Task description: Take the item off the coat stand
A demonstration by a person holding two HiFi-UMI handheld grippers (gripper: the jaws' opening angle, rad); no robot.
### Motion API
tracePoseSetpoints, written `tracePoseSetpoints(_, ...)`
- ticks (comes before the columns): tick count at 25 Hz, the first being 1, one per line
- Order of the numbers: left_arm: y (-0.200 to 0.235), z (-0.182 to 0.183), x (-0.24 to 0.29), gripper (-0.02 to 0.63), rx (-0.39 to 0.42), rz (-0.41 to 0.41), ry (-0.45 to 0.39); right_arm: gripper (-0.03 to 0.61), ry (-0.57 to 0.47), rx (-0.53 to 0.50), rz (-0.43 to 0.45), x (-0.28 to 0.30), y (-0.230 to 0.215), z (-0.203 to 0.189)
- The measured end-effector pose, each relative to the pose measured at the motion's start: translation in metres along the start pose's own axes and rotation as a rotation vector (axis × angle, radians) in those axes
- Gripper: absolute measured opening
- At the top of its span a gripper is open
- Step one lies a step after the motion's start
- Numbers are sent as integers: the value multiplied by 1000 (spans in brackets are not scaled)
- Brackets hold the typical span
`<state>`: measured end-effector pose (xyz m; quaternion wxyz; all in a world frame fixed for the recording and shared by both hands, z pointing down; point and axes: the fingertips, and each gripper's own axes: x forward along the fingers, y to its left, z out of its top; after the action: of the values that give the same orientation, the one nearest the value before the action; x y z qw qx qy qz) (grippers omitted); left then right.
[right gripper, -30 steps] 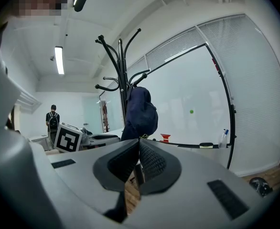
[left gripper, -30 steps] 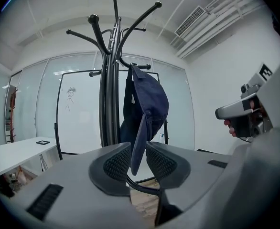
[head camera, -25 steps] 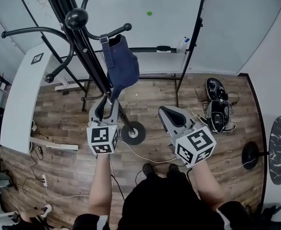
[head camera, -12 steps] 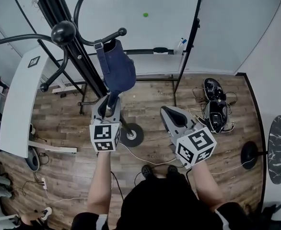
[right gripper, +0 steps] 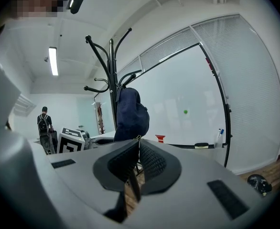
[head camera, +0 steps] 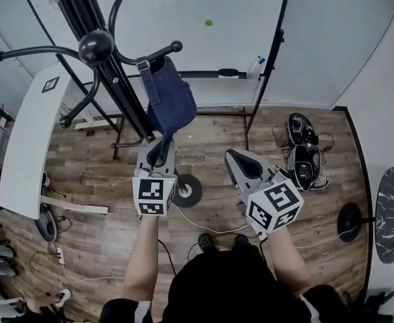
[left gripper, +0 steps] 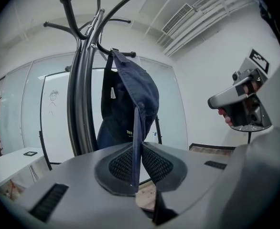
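Observation:
A dark blue cap [head camera: 172, 99] hangs by its strap from a hook of the black coat stand [head camera: 120, 73]. My left gripper [head camera: 162, 143] reaches up to the cap's lower edge. In the left gripper view the brim of the cap [left gripper: 130, 104] stands edge-on between the pads, and the jaws of the left gripper [left gripper: 136, 163] are closing on it and press it. The right gripper [head camera: 234, 157] is held lower and to the right, away from the cap. In the right gripper view its jaws [right gripper: 137, 161] are shut with nothing in them, and the cap [right gripper: 130, 113] hangs ahead.
The stand's round base [head camera: 185, 188] sits on the wood floor by my feet, with cables around it. A white table [head camera: 29, 133] is at the left, a whiteboard frame [head camera: 267, 66] behind, and shoes [head camera: 303, 150] at the right. A person [right gripper: 44, 123] stands far off.
The left gripper has moved slightly right and up to the cap's brim, and its jaws have closed on it. The right gripper has stayed where it was.

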<state>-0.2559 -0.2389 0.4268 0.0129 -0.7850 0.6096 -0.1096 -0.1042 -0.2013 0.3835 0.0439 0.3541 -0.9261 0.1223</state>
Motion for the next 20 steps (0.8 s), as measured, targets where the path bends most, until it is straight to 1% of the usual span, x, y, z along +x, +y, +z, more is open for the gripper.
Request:
tracePoseSetpoints(6,-9,3,-2,37,33,-52,-8,31,-11,3,10,1,2,2)
tracePoseSetpoints(11,-20,9,-3,31,43,-92,-24,31,-19,11,5,-4,0,3)
tracePoseSetpoints(20,-30,19,-6,29,92,-105,-46,31,-40,8,-7,-14,-4,8)
